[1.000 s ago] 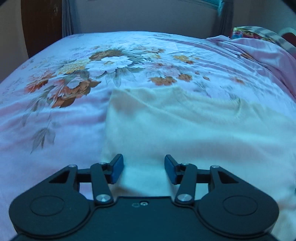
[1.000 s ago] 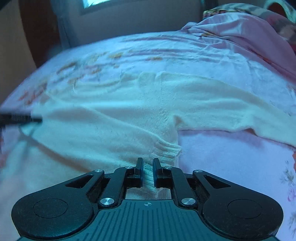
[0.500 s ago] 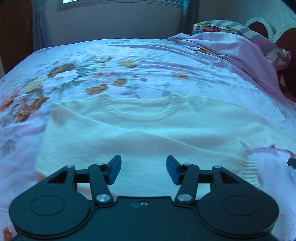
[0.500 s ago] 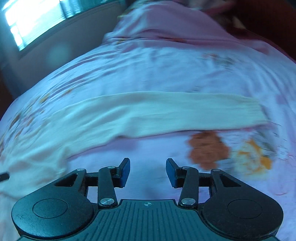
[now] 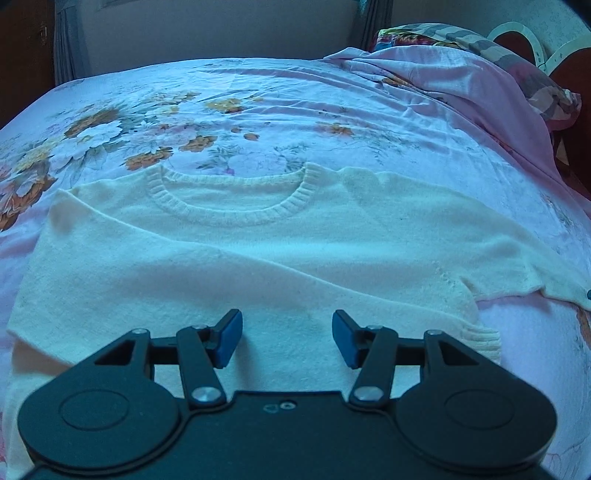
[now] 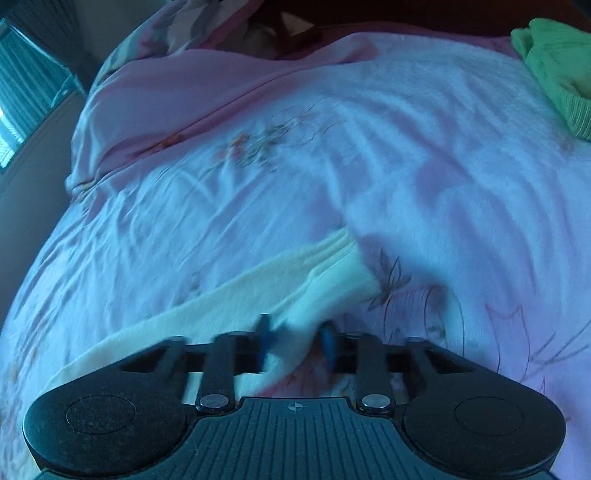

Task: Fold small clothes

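A cream knitted sweater (image 5: 258, 258) lies flat on the bed, ribbed neck at the far side. One sleeve is folded across its front and the other runs off to the right. My left gripper (image 5: 287, 338) hovers open and empty over the sweater's near half. In the right wrist view the outstretched sleeve (image 6: 295, 280) ends in a ribbed cuff. My right gripper (image 6: 297, 345) is blurred, its jaws half closed around the sleeve near the cuff. I cannot tell whether they grip it.
The bed has a pink floral sheet (image 5: 258, 110). A bunched pink quilt (image 5: 461, 81) and patterned pillows (image 5: 443, 35) lie at the right. A green garment (image 6: 554, 70) sits at the far right corner in the right wrist view.
My right gripper moved along the sleeve to its cuff and its jaws narrowed around it. The left gripper drifted slightly, still open over the sweater.
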Action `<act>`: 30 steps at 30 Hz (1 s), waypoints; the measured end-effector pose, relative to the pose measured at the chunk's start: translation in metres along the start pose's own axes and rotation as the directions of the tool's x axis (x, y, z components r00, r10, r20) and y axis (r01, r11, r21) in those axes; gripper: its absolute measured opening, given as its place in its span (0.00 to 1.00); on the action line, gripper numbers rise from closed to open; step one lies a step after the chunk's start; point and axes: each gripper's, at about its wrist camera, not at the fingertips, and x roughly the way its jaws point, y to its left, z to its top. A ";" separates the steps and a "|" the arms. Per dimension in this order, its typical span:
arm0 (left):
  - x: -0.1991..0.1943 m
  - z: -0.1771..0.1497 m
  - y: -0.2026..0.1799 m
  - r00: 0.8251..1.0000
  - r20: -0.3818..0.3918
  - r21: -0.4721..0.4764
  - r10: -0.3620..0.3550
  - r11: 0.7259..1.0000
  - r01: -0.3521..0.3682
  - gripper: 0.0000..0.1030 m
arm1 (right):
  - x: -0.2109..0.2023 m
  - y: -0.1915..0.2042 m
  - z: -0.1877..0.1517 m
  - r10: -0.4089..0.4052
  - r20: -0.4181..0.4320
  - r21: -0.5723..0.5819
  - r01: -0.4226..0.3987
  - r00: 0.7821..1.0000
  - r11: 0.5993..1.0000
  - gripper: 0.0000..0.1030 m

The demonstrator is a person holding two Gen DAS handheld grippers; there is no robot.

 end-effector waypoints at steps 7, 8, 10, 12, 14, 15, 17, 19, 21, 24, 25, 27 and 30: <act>-0.014 0.001 0.028 1.000 0.026 -0.020 0.010 1.000 -0.010 0.50 | -0.016 0.048 -0.011 0.095 0.091 -0.113 -0.084 0.991 0.990 0.06; -0.016 0.001 0.032 0.999 0.031 -0.025 0.011 1.000 -0.010 0.50 | -0.024 0.067 -0.018 0.155 0.094 -0.160 -0.139 0.983 0.977 0.05; -0.021 0.001 0.040 0.999 0.040 -0.040 0.013 0.999 -0.011 0.50 | -0.040 0.104 -0.036 0.264 0.087 -0.241 -0.237 0.961 0.941 0.05; -0.027 0.001 0.051 0.999 0.048 -0.064 0.014 0.998 -0.011 0.50 | -0.056 0.149 -0.061 0.376 0.051 -0.315 -0.343 0.925 0.885 0.05; -0.034 0.001 0.064 0.998 0.055 -0.095 0.014 0.995 -0.008 0.50 | -0.070 0.198 -0.097 0.481 -0.016 -0.383 -0.450 0.877 0.807 0.05; -0.037 0.001 0.071 0.998 0.057 -0.112 0.013 0.994 -0.006 0.50 | -0.076 0.220 -0.118 0.521 -0.059 -0.407 -0.497 0.852 0.766 0.05; -0.044 0.000 0.087 0.998 0.061 -0.145 0.020 0.989 -0.011 0.50 | -0.087 0.260 -0.162 0.573 -0.157 -0.464 -0.572 0.804 0.676 0.05; -0.048 -0.003 0.103 0.998 0.061 -0.171 0.031 0.985 -0.020 0.50 | -0.089 0.286 -0.207 0.580 -0.262 -0.493 -0.623 0.772 0.607 0.05; -0.050 -0.005 0.117 0.997 0.054 -0.193 0.046 0.981 -0.034 0.50 | -0.078 0.302 -0.254 0.529 -0.361 -0.520 -0.637 0.768 0.569 0.06; -0.043 -0.008 0.130 1.000 0.012 -0.230 0.025 0.973 -0.022 0.50 | -0.056 0.306 -0.303 0.400 -0.461 -0.575 -0.610 0.792 0.545 0.10; -0.041 -0.009 0.132 1.000 0.006 -0.241 0.015 0.970 -0.013 0.50 | -0.051 0.306 -0.311 0.369 -0.484 -0.583 -0.607 0.793 0.540 0.20; -0.037 -0.010 0.135 1.000 -0.006 -0.262 -0.012 0.965 0.010 0.50 | -0.056 0.298 -0.311 0.395 -0.499 -0.563 -0.635 0.771 0.529 0.42; -0.039 -0.009 0.136 0.996 0.000 -0.314 -0.094 0.945 0.089 0.50 | -0.082 0.288 -0.292 0.473 -0.439 -0.580 -0.643 0.764 0.501 0.62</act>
